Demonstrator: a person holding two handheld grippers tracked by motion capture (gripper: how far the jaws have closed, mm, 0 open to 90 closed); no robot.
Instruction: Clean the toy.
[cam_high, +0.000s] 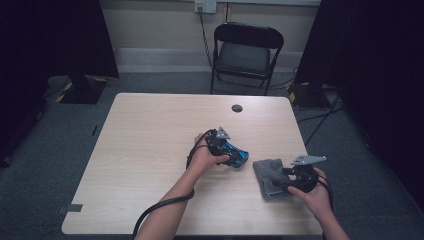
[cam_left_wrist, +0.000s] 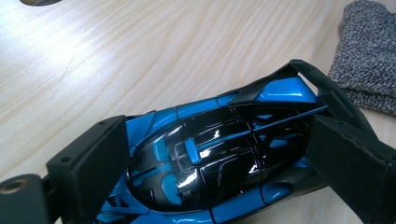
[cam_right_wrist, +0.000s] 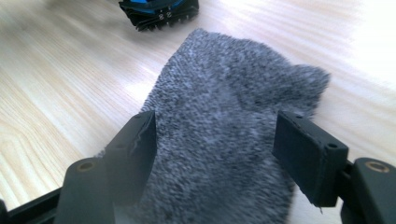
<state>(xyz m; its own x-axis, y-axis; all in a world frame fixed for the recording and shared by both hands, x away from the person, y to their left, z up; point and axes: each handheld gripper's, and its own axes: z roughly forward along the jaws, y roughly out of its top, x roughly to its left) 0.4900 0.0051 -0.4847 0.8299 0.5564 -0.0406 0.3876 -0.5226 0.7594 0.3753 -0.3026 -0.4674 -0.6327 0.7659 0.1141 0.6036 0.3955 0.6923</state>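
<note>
Your left gripper (cam_high: 231, 152) is clamping a blue and black toy car (cam_left_wrist: 219, 158) near the middle of the table (cam_high: 150, 150); in the left gripper view its two black jaws are pressing against the car's sides, with the car lying lengthwise between them and its rear wing pointing away from you. In the high view the car's blue tail is sticking out to the right of that gripper, resting on or just above the wood.

Your right gripper (cam_high: 295, 177) is standing with its jaws spread wide over a grey cloth (cam_right_wrist: 229, 140), which is lying flat on the table near the right edge, just beside the car. The pads are sitting on either side of the cloth without pinching it, so you are gripping nothing there.
</note>
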